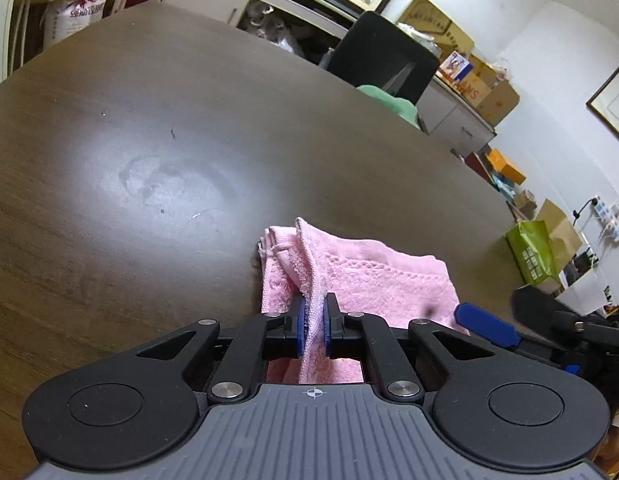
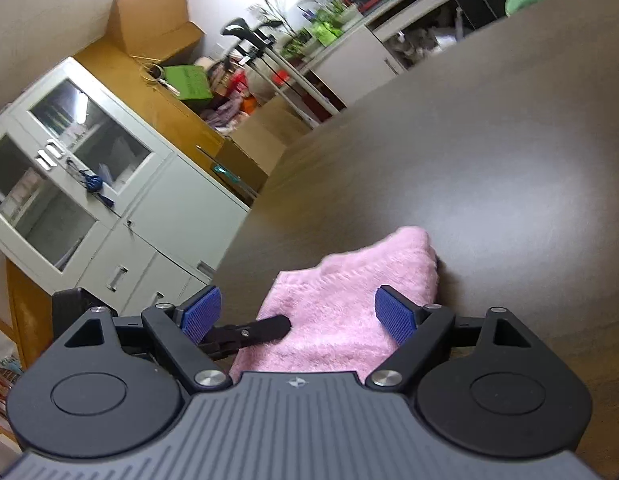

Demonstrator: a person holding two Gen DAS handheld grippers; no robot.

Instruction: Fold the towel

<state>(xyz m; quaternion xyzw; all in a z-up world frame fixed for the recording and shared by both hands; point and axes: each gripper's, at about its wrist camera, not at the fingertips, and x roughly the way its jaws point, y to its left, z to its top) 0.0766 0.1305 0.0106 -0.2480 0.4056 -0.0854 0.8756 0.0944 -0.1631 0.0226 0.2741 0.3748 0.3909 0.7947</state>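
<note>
on the table (image 1: 149, 128), pink towel (image 1: 373, 280) — hem pinched, left view only

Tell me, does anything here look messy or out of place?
Mostly no. The pink towel lies bunched, one edge pinched upright by the left gripper. The dark table carries faint ring-shaped smudges near its middle.

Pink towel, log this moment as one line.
pink towel: on table | left hand-held gripper: shut on towel edge | right hand-held gripper: open over towel
</note>
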